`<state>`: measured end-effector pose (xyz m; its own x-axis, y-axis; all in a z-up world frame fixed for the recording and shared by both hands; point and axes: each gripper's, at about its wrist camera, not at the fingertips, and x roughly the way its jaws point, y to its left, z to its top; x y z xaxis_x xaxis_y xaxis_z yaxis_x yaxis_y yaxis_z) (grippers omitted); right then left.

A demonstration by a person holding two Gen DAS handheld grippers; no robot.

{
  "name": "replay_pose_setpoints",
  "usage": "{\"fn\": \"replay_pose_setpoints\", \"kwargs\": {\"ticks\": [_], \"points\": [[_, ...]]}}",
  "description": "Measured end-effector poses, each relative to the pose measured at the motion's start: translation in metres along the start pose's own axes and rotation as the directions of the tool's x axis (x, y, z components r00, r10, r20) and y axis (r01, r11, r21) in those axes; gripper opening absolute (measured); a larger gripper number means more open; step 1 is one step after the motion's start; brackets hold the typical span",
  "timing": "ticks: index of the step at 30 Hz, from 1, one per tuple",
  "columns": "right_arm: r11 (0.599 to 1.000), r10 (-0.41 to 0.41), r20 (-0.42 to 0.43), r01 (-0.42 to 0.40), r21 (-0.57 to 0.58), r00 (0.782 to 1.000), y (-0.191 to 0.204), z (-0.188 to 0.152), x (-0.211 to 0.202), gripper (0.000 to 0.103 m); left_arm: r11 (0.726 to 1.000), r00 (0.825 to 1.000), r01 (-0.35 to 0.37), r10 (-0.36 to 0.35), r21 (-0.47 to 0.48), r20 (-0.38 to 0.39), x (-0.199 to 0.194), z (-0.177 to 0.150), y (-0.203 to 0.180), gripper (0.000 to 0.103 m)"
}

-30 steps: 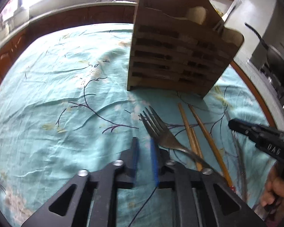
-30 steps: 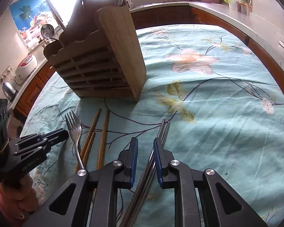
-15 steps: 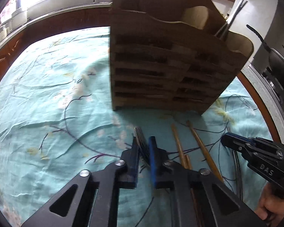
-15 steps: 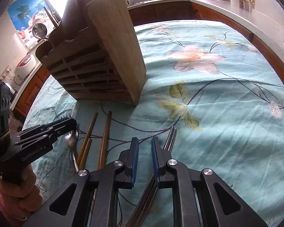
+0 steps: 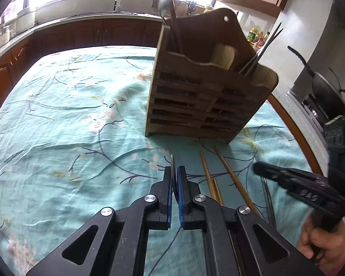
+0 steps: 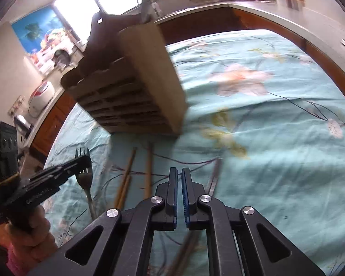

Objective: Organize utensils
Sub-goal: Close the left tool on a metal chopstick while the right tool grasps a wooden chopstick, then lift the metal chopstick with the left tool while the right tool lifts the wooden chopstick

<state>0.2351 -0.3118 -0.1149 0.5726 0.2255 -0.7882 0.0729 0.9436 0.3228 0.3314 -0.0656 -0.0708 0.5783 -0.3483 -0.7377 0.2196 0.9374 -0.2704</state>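
Now my left claw (image 5: 174,172) is clenched on the fork (image 6: 85,177), tines poking past its tips, lower left of the right view. My right claw (image 6: 179,172) grips the metal chopsticks (image 6: 215,174), low centre. Wooden chopsticks (image 5: 230,172) lie on the worktop (image 5: 57,126) before the wooden holder (image 5: 207,96).

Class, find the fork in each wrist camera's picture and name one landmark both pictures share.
Left wrist view: the fork shows only as a thin edge, low and centre, clamped between the left gripper's blue pads.
Right wrist view: the fork is at lower left, tines up, held by the left gripper.
Shared landmark: the wooden utensil holder on the teal tablecloth.
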Motion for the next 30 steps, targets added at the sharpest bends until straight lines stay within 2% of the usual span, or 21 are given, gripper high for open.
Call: {"fn": "replay_pose_setpoints", "kwargs": {"ticks": [2, 4, 7, 12, 14, 15, 16, 19, 23, 30], "points": [[1.0, 0.011, -0.016, -0.011, -0.025, 1.0, 0.011, 0.002, 0.007, 0.015, 1.0, 1.0, 0.006, -0.006, -0.005, 0.006, -0.009, -0.003, 0.003, 0.002], [0.998, -0.006, -0.036, 0.004, -0.059, 0.999, 0.024, 0.004, 0.022, 0.031, 1.0, 1.0, 0.007, -0.007, -0.006, 0.011, -0.018, -0.005, 0.005, 0.001], [0.996, -0.028, -0.06, 0.023, -0.083, 0.998, 0.032, 0.009, 0.04, 0.031, 1.0, 1.0, 0.008, -0.008, -0.011, 0.017, -0.03, -0.007, 0.009, 0.001], [0.985, -0.093, -0.049, 0.085, -0.152, 0.994, 0.046, 0.02, 0.052, 0.031, 1.0, 0.999, 0.014, -0.013, -0.009, 0.03, -0.044, -0.007, 0.008, 0.001], [0.972, -0.135, -0.044, 0.124, -0.198, 0.99, 0.053, 0.021, 0.056, 0.026, 1.0, 0.999, 0.017, -0.016, -0.007, 0.035, -0.048, -0.006, 0.007, 0.001], [0.965, -0.157, -0.042, 0.144, -0.221, 0.987, 0.057, 0.021, 0.057, 0.012, 1.0, 0.999, 0.017, -0.017, -0.005, 0.04, -0.051, -0.007, 0.007, 0.001], [0.963, -0.161, -0.045, 0.146, -0.228, 0.986, 0.057, 0.021, 0.056, 0.006, 1.0, 0.999, 0.019, -0.018, -0.004, 0.047, -0.055, -0.007, 0.006, 0.001], [0.968, -0.137, -0.034, 0.127, -0.217, 0.99, 0.057, 0.02, 0.043, 0.005, 1.0, 0.998, 0.022, -0.022, -0.004, 0.063, -0.065, -0.008, 0.006, 0.001], [0.98, -0.071, 0.016, 0.073, -0.187, 0.997, 0.06, 0.019, 0.004, 0.005, 1.0, 0.996, 0.027, -0.026, -0.003, 0.09, -0.084, -0.011, 0.005, 0.001], [0.987, 0.014, 0.103, 0.002, -0.162, 0.995, 0.063, 0.02, -0.056, 0.005, 0.999, 0.989, 0.034, -0.035, 0.01, 0.141, -0.12, -0.019, 0.0, 0.001]]}}
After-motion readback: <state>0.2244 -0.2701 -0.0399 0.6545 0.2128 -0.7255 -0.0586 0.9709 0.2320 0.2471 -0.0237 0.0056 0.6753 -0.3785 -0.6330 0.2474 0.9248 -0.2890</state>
